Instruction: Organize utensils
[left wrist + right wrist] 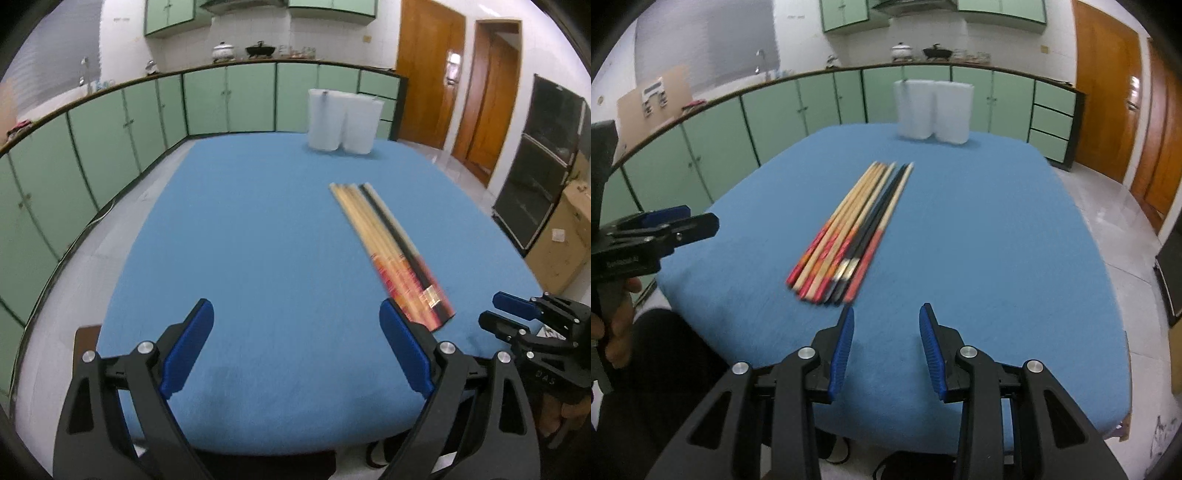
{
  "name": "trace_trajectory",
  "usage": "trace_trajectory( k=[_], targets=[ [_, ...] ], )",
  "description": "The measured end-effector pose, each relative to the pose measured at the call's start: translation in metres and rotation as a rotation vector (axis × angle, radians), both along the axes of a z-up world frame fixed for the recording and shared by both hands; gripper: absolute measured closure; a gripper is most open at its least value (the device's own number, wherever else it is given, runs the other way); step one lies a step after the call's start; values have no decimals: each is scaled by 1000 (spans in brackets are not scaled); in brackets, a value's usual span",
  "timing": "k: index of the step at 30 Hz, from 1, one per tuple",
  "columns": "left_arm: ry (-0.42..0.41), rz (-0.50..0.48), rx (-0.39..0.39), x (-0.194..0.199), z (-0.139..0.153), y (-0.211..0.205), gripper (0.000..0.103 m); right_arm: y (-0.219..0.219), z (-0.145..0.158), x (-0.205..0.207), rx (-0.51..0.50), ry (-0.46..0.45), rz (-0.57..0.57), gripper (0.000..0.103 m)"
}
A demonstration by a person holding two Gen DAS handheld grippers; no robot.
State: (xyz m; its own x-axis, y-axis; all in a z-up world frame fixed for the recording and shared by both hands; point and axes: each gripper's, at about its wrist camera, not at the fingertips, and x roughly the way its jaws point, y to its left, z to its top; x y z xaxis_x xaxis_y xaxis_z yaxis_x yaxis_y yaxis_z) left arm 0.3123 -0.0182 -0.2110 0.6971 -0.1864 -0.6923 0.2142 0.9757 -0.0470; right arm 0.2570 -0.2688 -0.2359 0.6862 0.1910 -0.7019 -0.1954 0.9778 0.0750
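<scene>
Both of my hand-held grippers are empty. Left hand-held gripper [296, 345]: blue pads spread wide, nothing between them, hanging over the near edge of the desk [258, 240]. Right hand-held gripper [886, 347]: pads apart too, a narrower gap, nothing pinched, aimed up the desk.

Chopsticks [851, 230]: a loose bundle lying flat on the blue cloth, roughly mid-desk, long axis running away from me. Painted red and orange ends point toward me, bare wooden tips toward the far side. At least one dark pair sits among the pale ones. They lie side by side, touching, near ends uneven. From the right wrist view the near ends sit just ahead of my left pad; from the left wrist view the bundle is off to the right, near the right hand-held gripper.

Judgement: nothing picked yet; the sorting has not started. The two white containers [932, 110] standing upright at the far edge look like the likely destinations, though I cannot see into them.

How I would do the pick:
- take sticks near the painted ends, where they fan out slightly
- come in low, pads straddling across the stick, not along it
- start from an outer stick, since the middle ones are packed tight
- close gently; round lacquered sticks may roll or twist out

Surface: soft blue cloth, slightly napped, so a pad should press in a little under a stick.

Room: kitchen, green cabinets [122, 125] along the wall, pots on the counter, wooden doors [428, 74] to the right, pale tiled floor.
</scene>
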Motion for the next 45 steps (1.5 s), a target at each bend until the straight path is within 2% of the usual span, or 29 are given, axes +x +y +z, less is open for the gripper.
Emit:
trace_trajectory(
  k=[5,8,16,21,25,33,40,45],
  targets=[
    [-18,72,-21,-2,4,26,15,19,-15,2,-41,1,37,66],
    [-15,70,-13,-2,1,27,15,25,-17,7,-64,-29,32,66],
    [44,-33,6,-9,-25,-9,15,1,-20,14,-61,-39,-15,68],
    [55,-116,65,-12,-40,-43,15,-25,-21,16,-36,-38,-59,66],
    [63,-147,100,-9,-51,-62,15,-27,-21,18,-32,-44,-41,65],
    [61,-120,100,5,-54,-70,13,-48,-23,27,0,-41,-81,65],
    [62,-71,112,4,-53,-56,13,-48,-24,24,-3,-49,-82,65],
    [51,-79,106,7,-51,-59,13,-40,-24,28,-15,-60,-82,63]
  ],
)
